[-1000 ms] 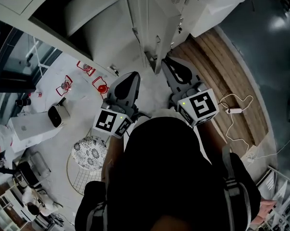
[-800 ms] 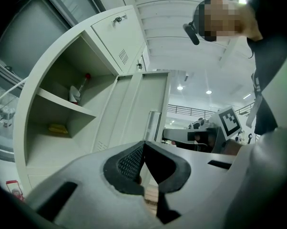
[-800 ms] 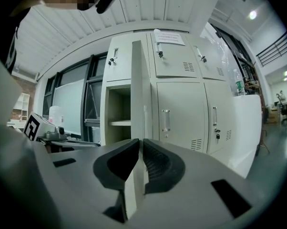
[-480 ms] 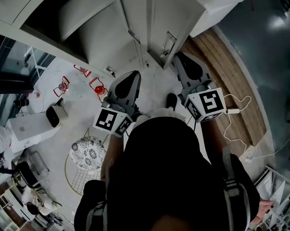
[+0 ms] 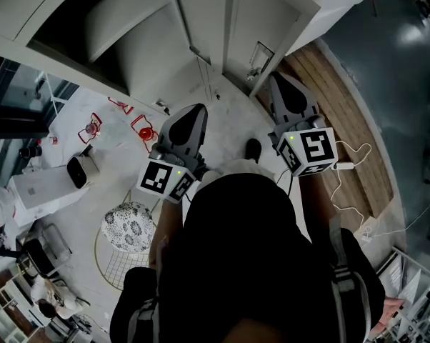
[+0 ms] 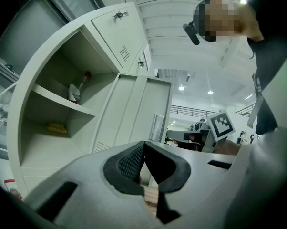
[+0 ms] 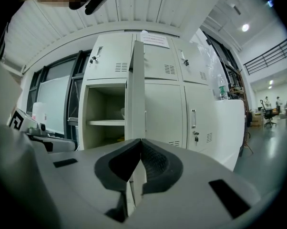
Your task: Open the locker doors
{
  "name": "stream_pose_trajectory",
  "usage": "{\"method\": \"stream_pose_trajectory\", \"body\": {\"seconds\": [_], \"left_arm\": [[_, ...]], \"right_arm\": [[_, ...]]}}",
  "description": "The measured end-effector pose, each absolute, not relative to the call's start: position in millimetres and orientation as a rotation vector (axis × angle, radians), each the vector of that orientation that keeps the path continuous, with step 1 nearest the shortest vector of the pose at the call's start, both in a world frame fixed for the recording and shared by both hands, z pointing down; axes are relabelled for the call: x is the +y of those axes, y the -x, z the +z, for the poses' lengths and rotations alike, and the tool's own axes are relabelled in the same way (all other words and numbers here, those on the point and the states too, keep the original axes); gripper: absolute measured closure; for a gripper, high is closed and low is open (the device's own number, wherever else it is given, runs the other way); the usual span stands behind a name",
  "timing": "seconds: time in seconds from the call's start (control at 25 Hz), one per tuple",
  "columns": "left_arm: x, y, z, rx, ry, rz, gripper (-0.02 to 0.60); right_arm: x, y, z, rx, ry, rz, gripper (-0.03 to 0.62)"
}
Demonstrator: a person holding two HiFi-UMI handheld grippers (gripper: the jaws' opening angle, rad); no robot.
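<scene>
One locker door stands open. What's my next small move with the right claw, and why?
Probably open the right claw and swing it rightward toward the handle of the closed lower door. The claw has just closed with nothing between its jaws, the open door stands edge-on straight ahead, and that handled door is shut.

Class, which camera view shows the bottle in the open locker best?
The left gripper view: the bottle stands in plain sight on the shelf, red cap up. The right gripper view gives only a pale shape beside the door. The head view does not show it.
</scene>
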State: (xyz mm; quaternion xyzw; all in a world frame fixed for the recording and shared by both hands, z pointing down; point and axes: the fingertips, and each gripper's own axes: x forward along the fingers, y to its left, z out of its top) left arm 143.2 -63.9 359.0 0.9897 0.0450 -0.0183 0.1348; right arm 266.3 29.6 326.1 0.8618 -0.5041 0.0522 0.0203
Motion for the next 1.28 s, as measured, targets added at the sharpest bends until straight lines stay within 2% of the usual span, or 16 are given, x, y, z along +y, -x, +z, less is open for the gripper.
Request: {"method": "stream_pose_trajectory", "body": {"seconds": [0.28, 0.56, 1.28], "left_arm": [[-82, -128, 359, 0.059, -2.870, -0.050, 0.563], [-115, -95, 348, -0.087, -2.915, -0.070, 0.565], [-186, 39, 312, -0.552, -2.945, -0.116, 0.565]], "right_arm": [[32, -258, 309, -1.573, -2.700, 0.118, 0.586], [-7, -223, 292, -1.737, -2.583, 0.030, 0.586], [-141, -52, 287, -2.341, -2.054, -0.095, 0.591]]}}
